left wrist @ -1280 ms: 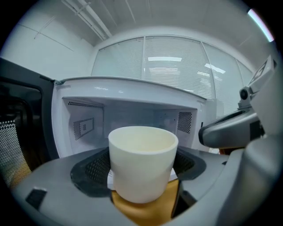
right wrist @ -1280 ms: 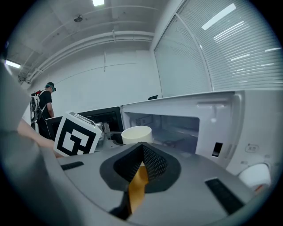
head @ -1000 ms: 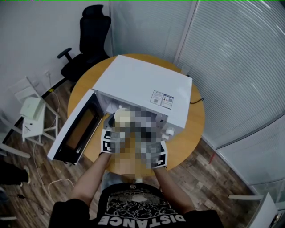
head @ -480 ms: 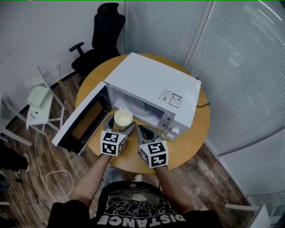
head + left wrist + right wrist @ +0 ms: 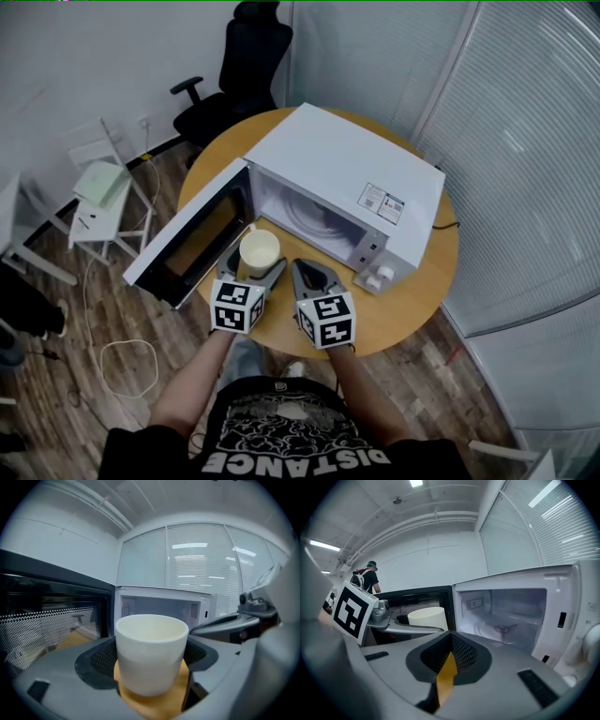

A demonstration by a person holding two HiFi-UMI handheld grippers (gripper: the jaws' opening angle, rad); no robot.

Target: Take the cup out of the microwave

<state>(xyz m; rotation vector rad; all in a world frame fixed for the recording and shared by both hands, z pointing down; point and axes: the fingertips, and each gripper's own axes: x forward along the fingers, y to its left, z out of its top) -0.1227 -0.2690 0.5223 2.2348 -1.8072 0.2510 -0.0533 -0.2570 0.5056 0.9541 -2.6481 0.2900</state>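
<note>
The left gripper (image 5: 255, 263) clamps the upright cup (image 5: 260, 249), outside the microwave (image 5: 349, 184) at its 12 o'clock, the open door (image 5: 190, 238) at 9. The right gripper (image 5: 312, 276), closed and empty, sits at 3, with the counter (image 5: 405, 306) edge at 6.

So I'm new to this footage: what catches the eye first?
A white microwave stands on the round wooden table, its door swung wide open. Just in front of it, the left claw grips a cream cup outside the microwave; the right claw beside it is shut and empty.
</note>
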